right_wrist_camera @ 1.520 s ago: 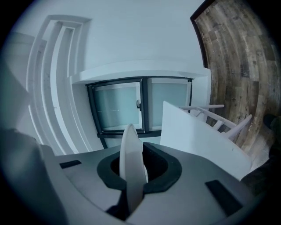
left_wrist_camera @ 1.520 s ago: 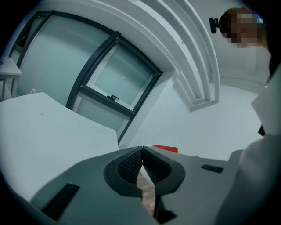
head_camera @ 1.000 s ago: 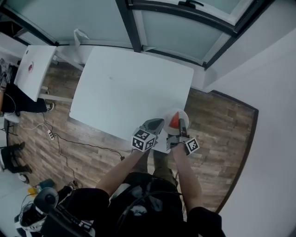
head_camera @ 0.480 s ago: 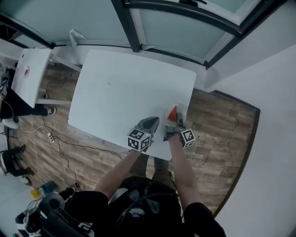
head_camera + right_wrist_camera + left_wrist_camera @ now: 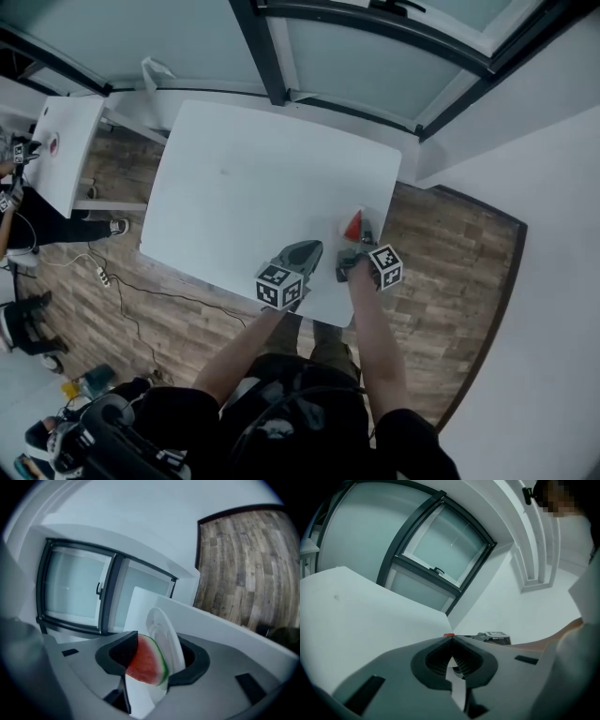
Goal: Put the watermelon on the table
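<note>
Holding the left gripper [image 5: 305, 251] just below frame centre, jaws pressed together on nothing; holding the right gripper [image 5: 360, 241] just right of it, angled downward, jaws opening with a watermelon slice [image 5: 144, 660] between them; stretching bare left forearm [image 5: 239, 345] and right forearm [image 5: 375, 342] up from the lower middle.

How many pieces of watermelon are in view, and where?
1. The watermelon slice stands between the jaws of the right claw, which are opening, in front of a white plate near the right edge of the table. Nothing else like it shows; the plate could hide more.
</note>
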Action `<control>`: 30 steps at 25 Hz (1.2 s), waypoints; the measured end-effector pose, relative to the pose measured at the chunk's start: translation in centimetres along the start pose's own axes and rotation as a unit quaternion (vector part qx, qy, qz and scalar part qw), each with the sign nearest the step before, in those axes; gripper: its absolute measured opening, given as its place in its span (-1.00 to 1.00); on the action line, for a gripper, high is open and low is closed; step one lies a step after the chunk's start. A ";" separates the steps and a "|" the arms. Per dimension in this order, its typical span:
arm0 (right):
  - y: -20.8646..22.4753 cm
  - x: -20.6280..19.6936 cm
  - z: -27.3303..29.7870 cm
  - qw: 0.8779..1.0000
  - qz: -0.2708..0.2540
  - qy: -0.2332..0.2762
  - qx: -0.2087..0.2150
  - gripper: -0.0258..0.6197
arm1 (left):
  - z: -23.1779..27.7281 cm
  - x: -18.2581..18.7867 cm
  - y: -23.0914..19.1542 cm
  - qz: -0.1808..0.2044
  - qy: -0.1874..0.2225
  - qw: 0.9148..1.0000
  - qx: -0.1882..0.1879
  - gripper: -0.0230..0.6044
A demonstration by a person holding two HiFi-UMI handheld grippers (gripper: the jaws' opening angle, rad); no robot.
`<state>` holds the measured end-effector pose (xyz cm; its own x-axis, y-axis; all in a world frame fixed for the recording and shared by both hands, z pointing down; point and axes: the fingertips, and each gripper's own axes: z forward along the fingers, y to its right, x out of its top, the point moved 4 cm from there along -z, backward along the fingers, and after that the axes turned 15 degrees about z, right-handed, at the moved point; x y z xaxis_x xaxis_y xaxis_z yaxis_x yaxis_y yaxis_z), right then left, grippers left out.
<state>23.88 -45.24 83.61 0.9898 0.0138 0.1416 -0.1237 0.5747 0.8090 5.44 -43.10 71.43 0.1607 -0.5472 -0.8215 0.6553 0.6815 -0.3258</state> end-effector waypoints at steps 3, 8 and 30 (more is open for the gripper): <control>-0.8 -0.1 -0.6 0.991 -0.125 0.007 -0.045 -0.19 | -0.6 0.2 0.3 0.002 -0.001 1.000 -0.012 -0.91; -0.4 0.3 -1.9 0.959 -0.264 0.011 -0.099 0.07 | -0.8 0.2 0.9 0.001 -0.006 1.000 -0.026 -0.91; -12.9 -5.9 -23.8 0.739 -0.655 0.057 0.148 -0.87 | -6.0 5.2 7.9 0.096 0.064 0.993 -0.020 -0.91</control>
<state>21.29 -33.24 58.73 0.2720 -0.3162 -0.9089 0.9523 -0.0472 0.3015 7.04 -37.71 61.80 0.1829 -0.3415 -0.9219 0.5914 0.7873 -0.1743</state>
